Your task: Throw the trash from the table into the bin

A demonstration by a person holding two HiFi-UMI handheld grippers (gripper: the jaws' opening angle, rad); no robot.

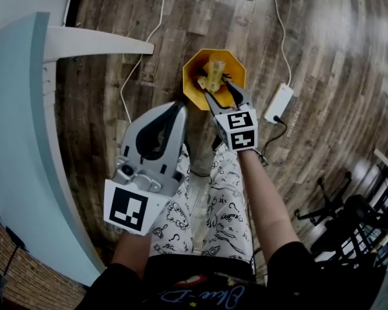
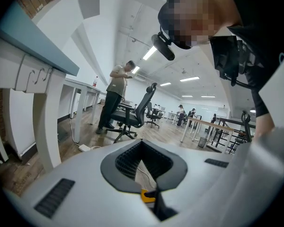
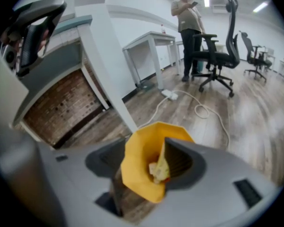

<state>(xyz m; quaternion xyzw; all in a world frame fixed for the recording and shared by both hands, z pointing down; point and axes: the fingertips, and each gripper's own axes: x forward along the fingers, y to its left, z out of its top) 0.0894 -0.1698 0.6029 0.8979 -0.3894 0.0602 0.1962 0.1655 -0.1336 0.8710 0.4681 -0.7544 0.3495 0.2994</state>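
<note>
Head view: the right gripper [image 1: 221, 92], jaws apart and empty, hangs over the bin [image 1: 191, 68]. The trash [image 1: 213, 75] lies at its twelve o'clock. The left gripper [image 1: 179, 106], farther off, has its jaws closed.

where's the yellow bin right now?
Head view, top centre: the yellow bin stands on the wood floor right of the table, below the right gripper and its open jaws.

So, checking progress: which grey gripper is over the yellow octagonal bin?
The right gripper, jaws open above the yellow octagonal bin; the left gripper hangs beside it.
</note>
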